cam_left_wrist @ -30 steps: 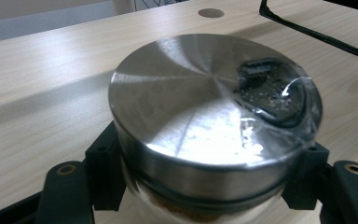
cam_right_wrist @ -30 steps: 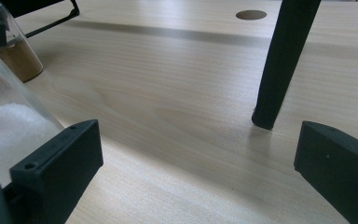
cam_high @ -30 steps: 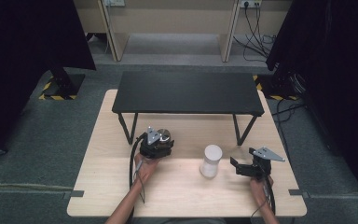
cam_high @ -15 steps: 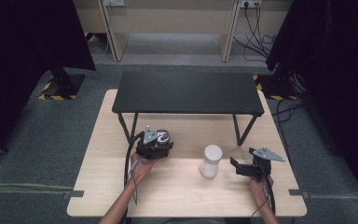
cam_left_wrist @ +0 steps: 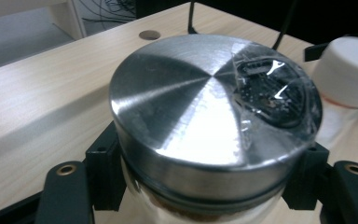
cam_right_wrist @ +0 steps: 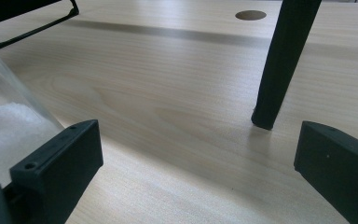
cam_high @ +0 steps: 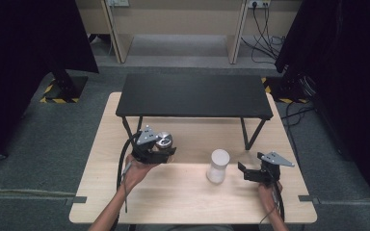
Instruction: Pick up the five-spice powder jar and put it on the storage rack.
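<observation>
A glass jar with a brushed metal lid point(cam_left_wrist: 205, 107) sits between the jaws of my left gripper point(cam_left_wrist: 205, 186), which is shut on it just under the lid. Clear tape covers part of the lid. From above, the metal-lidded jar point(cam_high: 164, 140) and left gripper point(cam_high: 160, 151) hang above the table's left half, in front of the black shelf. A second jar with a white lid point(cam_high: 218, 165) stands on the table right of centre. My right gripper point(cam_high: 244, 172) rests just right of it, open. In the right gripper view that white-lidded jar point(cam_right_wrist: 9, 126), holding white powder, is at the left edge beside the left finger point(cam_right_wrist: 60, 163).
A low black shelf point(cam_high: 192, 96) on thin legs stands across the back of the light wooden table point(cam_high: 183, 202). One of its legs point(cam_right_wrist: 282, 60) stands ahead of the right gripper. A cable hole point(cam_right_wrist: 251, 15) lies farther back. Dark curtains hang at both sides.
My left gripper has risen off the table with the metal-lidded jar and shifted slightly right. The right gripper and the white-lidded jar have not moved.
</observation>
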